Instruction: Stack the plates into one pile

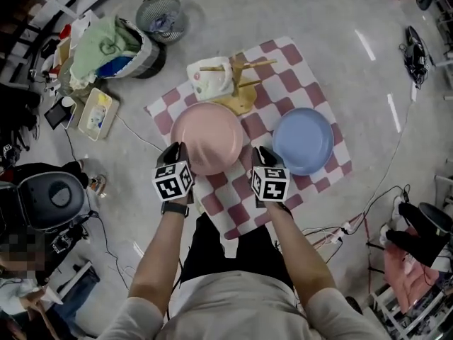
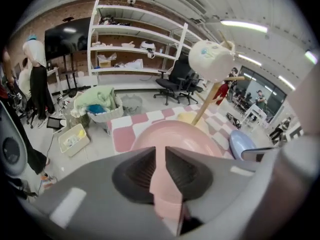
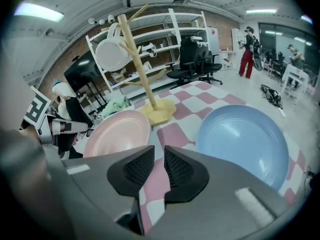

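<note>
Pink plate is lying on the checked cloth at the 9 o'clock side of the layout. The left gripper is clamping its rim at about the plate's 8 o'clock edge, and the pink rim is running down through the narrow gap between the pads. The left forearm is reaching forward almost straight, with the marker cube facing up.

The right gripper is hanging over bare cloth between the two plates, at the pink plate's 4 o'clock. Its jaws are pressed nearly together with nothing between them. The right forearm is lying roughly parallel to the left.

The blue plate is sitting at the 3 o'clock side, apart from the pink one.

Judged step: the pink plate is being grasped for lifting, and nothing is stacked yet. The next move is calling for a level lift, a carry towards 3 o'clock clear of the right gripper, and centring over the blue plate.
</note>
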Demonstrator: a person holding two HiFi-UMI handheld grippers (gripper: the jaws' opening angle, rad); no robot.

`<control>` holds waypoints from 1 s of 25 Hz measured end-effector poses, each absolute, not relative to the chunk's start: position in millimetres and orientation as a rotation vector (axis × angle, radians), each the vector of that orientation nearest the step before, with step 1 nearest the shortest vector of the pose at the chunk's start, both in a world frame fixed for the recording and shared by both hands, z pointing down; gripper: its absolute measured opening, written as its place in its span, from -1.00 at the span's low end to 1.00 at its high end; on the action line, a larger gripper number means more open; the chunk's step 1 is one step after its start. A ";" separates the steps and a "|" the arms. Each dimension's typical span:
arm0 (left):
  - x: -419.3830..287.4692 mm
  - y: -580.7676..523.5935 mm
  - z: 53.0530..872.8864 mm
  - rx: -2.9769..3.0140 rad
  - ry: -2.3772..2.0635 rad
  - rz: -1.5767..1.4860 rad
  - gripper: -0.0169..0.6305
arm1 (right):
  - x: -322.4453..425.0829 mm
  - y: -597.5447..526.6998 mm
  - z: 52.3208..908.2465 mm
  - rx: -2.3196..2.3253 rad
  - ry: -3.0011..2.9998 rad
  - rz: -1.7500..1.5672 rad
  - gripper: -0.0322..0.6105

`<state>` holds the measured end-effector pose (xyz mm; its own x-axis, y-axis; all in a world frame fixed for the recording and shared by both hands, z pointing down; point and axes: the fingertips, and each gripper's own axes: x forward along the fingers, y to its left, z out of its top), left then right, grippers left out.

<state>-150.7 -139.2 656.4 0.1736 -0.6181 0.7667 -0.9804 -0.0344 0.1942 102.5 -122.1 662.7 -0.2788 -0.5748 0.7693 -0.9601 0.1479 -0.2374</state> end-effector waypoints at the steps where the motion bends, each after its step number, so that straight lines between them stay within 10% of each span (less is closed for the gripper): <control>1: -135.6 -139.1 654.2 1.757 -1.499 0.635 -0.86 | 111.6 -117.3 662.1 1.479 -1.912 1.006 -0.69; 25: 103.6 -113.5 672.0 1.963 -1.023 0.723 -0.86 | 251.6 -74.2 658.6 1.717 -1.778 1.102 -0.69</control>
<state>103.6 -113.5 672.0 0.5115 -0.3993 0.7609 -0.8504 -0.3619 0.3818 251.6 -74.2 658.6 -0.1392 -0.6231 0.7697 -0.9665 -0.0836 -0.2425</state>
